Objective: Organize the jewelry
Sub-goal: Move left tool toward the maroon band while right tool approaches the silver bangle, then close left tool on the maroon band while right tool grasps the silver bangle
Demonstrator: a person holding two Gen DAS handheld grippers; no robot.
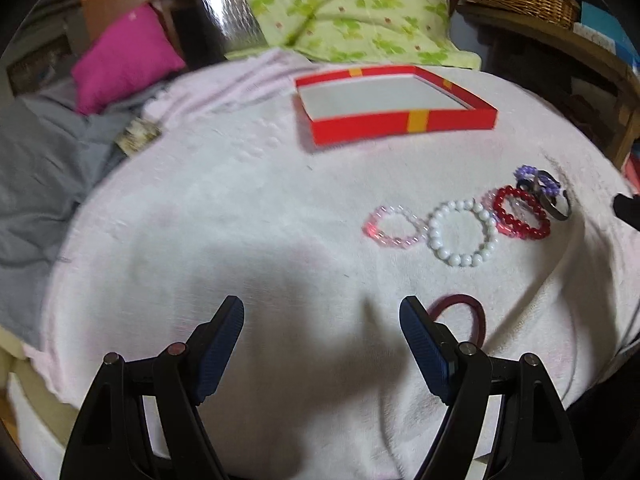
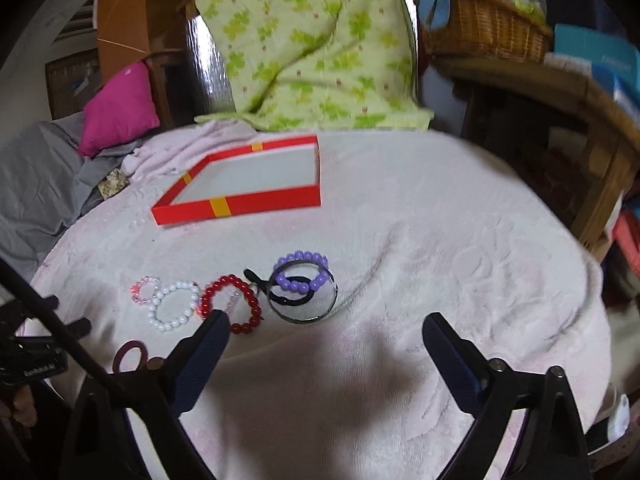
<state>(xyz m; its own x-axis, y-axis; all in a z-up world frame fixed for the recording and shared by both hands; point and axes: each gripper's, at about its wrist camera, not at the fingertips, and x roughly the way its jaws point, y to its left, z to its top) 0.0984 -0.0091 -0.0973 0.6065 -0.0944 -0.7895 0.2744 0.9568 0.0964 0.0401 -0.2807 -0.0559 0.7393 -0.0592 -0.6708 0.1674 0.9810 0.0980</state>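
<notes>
An open red box (image 1: pixel 400 122) (image 2: pixel 248 204) with yellow bands and a grey floor lies at the far side of a pale pink towel. Nearer lie a pink bead bracelet (image 1: pixel 394 226) (image 2: pixel 145 289), a white bead bracelet (image 1: pixel 462 232) (image 2: pixel 174 306), a red bead bracelet (image 1: pixel 520 212) (image 2: pixel 232 304), a purple bead bracelet (image 1: pixel 538 178) (image 2: pixel 302 272) over a dark metal bangle (image 2: pixel 306 300), and a maroon hair band (image 1: pixel 460 314) (image 2: pixel 128 354). My left gripper (image 1: pixel 322 318) hovers open beside the maroon band. My right gripper (image 2: pixel 326 330) hovers open just short of the red bracelet and bangle, nothing between its fingers.
The pale pink towel (image 1: pixel 240 220) (image 2: pixel 440 240) covers the work surface. Behind it lie a green patterned quilt (image 2: pixel 312 48), a magenta cushion (image 1: pixel 124 56) and grey cloth (image 1: pixel 44 184). A wicker basket (image 2: pixel 484 24) sits on a wooden shelf at the right.
</notes>
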